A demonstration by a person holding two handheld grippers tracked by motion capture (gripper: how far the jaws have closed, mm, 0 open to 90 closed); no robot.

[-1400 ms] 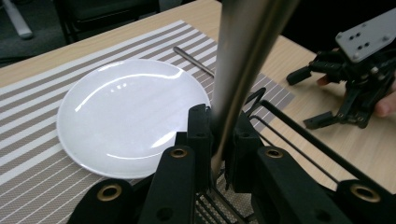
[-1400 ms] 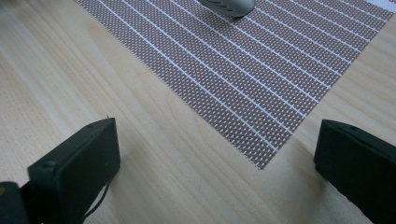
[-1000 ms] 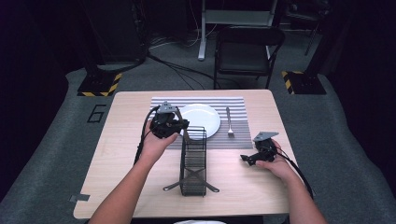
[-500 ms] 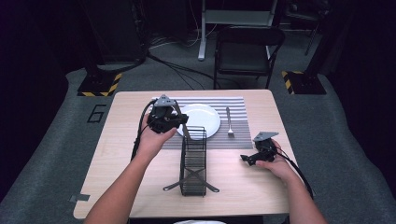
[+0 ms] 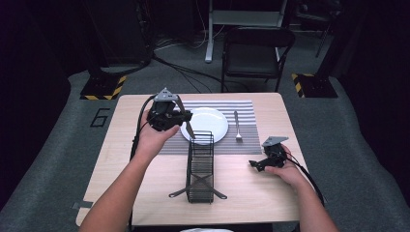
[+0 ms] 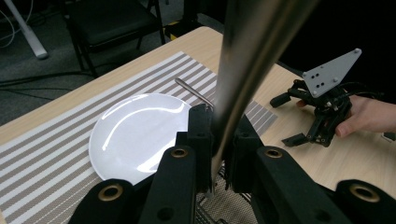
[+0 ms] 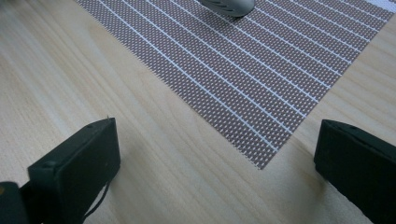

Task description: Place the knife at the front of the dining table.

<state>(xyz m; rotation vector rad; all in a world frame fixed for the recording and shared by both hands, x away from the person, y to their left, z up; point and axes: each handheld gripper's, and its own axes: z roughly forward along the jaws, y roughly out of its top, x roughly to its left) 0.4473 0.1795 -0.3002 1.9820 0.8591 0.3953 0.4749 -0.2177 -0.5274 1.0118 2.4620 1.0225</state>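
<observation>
The left gripper (image 6: 219, 154) has its two black jaws pressed tight on a slim, shiny steel table knife (image 6: 243, 70), pinching it low on its length so that most of the metal rises up and away from the pads. In the high view the same knife (image 5: 187, 126) hangs from the gripper (image 5: 175, 117) with its long axis slanting down toward the near right, its lower end pointing at the far top edge of the tall black wire cutlery basket (image 5: 199, 166). The knife is clear of the table, held above the seam between the round white plate (image 5: 210, 124) and the basket's rim.

The relation that matters is that slant: the place setting on the grey-and-white striped placemat (image 5: 164, 145) lies beyond and to either side of the plate, so I judge that the knife will have to be swung level, lengthwise with the silver fork (image 5: 237, 126) lying right of the plate. The left hand is plainly the one placed to do it.

The right gripper (image 5: 263, 162) rests low on the pale wooden table (image 5: 121, 174), well apart at the near right, its jaws spread wide with nothing between them.
</observation>
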